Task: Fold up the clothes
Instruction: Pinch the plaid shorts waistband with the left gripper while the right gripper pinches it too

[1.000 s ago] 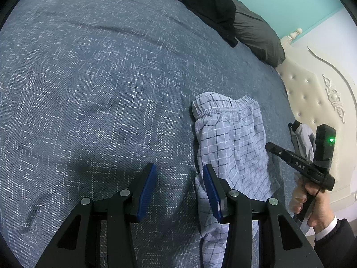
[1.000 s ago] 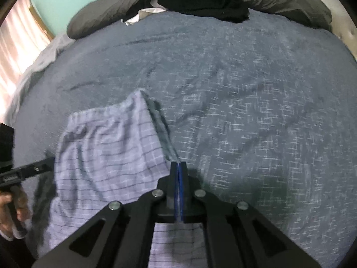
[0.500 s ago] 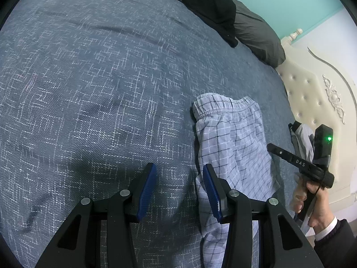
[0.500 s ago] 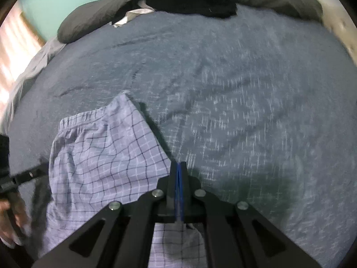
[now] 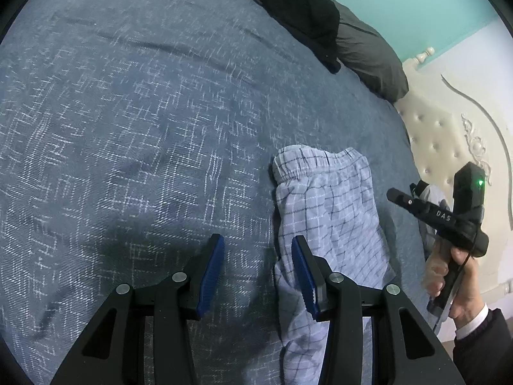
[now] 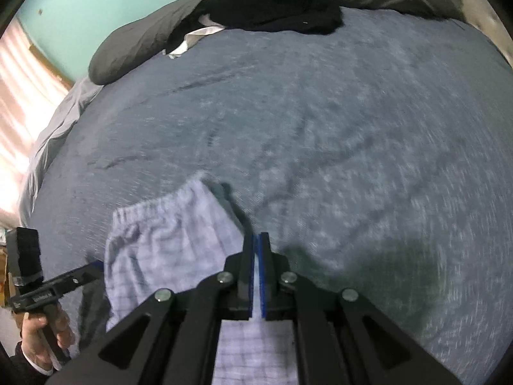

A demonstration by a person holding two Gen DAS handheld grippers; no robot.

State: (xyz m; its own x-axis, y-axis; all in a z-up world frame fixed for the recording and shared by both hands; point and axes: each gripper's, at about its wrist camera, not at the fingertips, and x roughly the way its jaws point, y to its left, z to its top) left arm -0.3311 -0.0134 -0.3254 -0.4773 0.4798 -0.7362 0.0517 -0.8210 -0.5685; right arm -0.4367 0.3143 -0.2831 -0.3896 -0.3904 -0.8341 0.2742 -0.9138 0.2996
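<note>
Plainly light, limp and prone to slump, the checked trousers on the bed want gripping at the elastic waistband; the left claw gapes empty beside them, while the right claw, risen since earlier, pinches their cloth.

Both views are fisheye, bending the bed into a dome with black corners. The left wrist view is sharp and evenly lit, the weave crisp; a soft shadow lies near, just beyond the left gripper. The right wrist view is smeared by motion blur, worst at right, washing out the checks on the shorts. A window at far left is blown out pinkish-white. A dark shadow sits right of the right gripper.
</note>
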